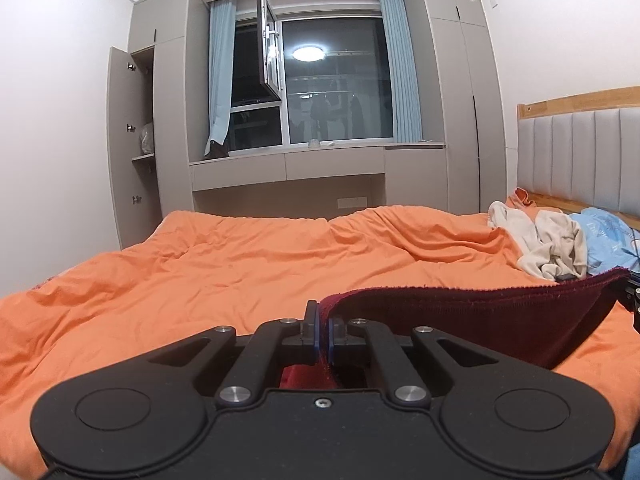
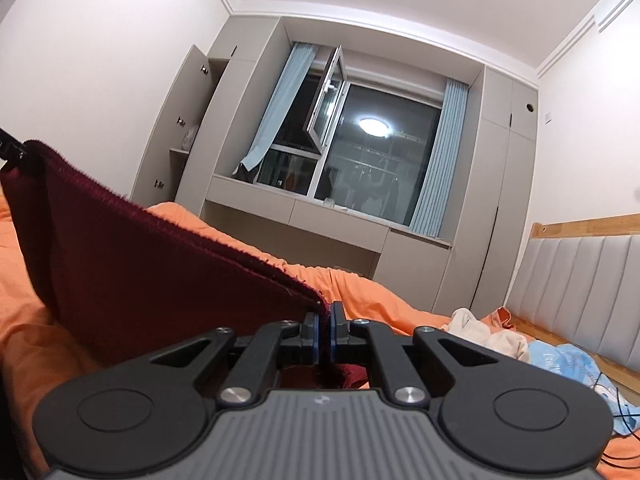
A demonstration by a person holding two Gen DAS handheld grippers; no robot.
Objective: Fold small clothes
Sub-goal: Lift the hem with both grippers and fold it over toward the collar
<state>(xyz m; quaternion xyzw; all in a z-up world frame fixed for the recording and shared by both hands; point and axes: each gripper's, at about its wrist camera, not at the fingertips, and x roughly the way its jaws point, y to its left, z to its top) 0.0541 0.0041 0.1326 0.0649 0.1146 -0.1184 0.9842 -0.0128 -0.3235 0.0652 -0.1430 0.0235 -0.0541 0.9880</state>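
Gripping maroon cloth [image 1: 480,316] in both jaws, above orange duvet [image 1: 200,280], beige garment [image 1: 548,244] nearby

A home bedroom: a bed [image 1: 240,264] under an orange duvet, with a padded headboard [image 1: 580,156] at its right. Beyond the bed stand grey wardrobes [image 1: 172,120] around a curtained window [image 1: 336,80], dark outside, probably night. Loose clothes [image 1: 548,244] lie near the headboard.

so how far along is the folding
Nothing looks folded yet. In hand: the dark red cloth, pinched at one corner by the left gripper and another by the right gripper, stretched above the orange duvet. Left: the crumpled cream garment and blue one.
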